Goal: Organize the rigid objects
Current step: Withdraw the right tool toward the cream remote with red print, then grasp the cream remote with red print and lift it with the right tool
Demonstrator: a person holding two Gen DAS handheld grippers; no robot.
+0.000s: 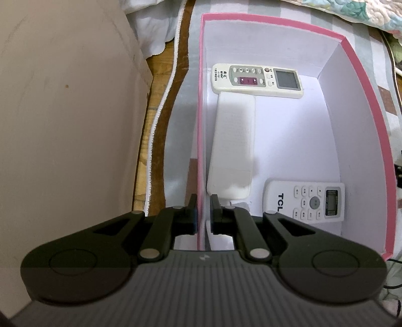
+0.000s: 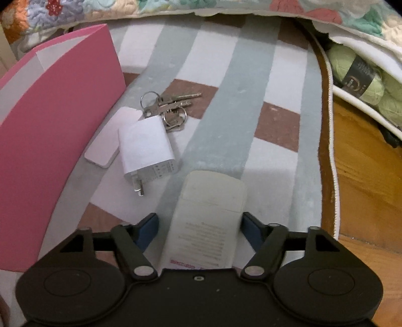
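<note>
A pink box (image 1: 364, 75) with a white inside holds three remotes: a cream one with a screen (image 1: 256, 80) at the far end, a white one lying face down (image 1: 231, 146) along the left wall, and a white TCL remote (image 1: 304, 200) near me. My left gripper (image 1: 203, 201) is shut on the box's left wall, one finger inside and one outside. On the striped cloth, a fourth white remote (image 2: 208, 221) lies face down between the fingers of my right gripper (image 2: 199, 218). That gripper is open, with a gap showing at its left pad.
A white charger plug (image 2: 145, 148), a bunch of keys (image 2: 170, 108) and a flat white card (image 2: 110, 138) lie beside the box's pink outer wall (image 2: 57, 125). Green yarn (image 2: 364, 83) sits past the cloth's right edge over a wooden floor (image 2: 364, 176). A quilt (image 2: 201, 7) borders the far side.
</note>
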